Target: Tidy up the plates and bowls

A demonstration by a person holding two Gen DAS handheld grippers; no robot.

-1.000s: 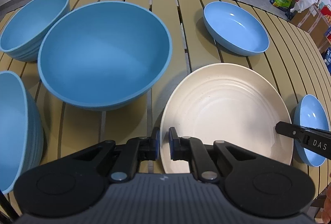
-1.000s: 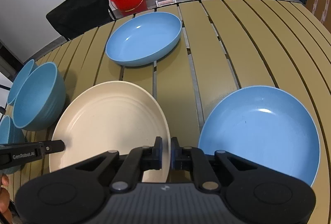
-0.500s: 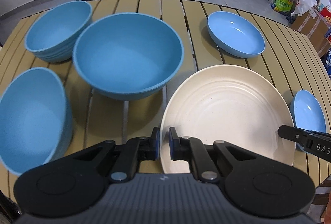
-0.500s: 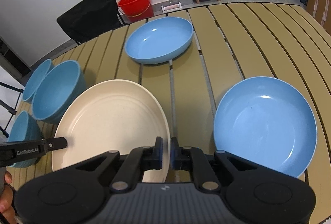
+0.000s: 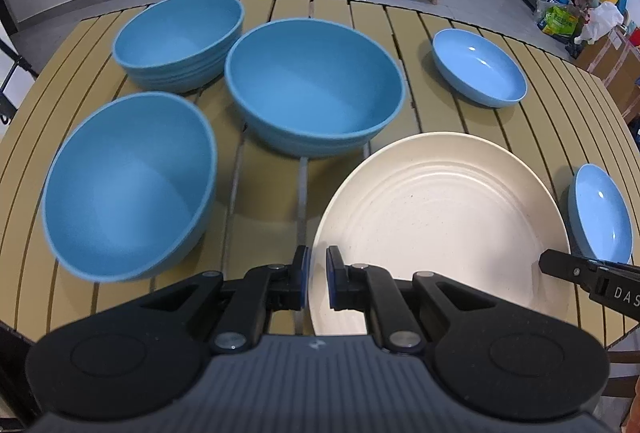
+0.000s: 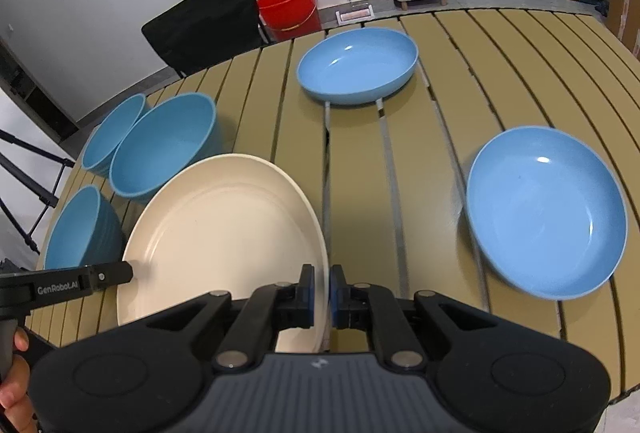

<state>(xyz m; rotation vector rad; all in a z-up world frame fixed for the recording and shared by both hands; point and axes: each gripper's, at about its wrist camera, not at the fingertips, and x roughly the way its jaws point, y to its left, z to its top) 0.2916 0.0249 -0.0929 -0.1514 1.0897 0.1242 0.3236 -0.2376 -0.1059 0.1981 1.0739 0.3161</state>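
We hold the cream plate [image 5: 436, 217] w/ 2 hand-held grippers, left [image 5: 317, 275] & right [image 6: 319, 291], each clamped on opposite rims, keeping it level above the desk [image 6: 460, 81], prob. for stacking.

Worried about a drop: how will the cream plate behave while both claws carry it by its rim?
The cream plate looks rigid and probably light. Its smooth rim may slip in the narrow pinch of the left claw and right claw. Held at opposite edges, it could tilt if one hand lags.

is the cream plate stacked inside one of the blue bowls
No, the cream plate is clamped at opposite rims by the left gripper and right gripper.
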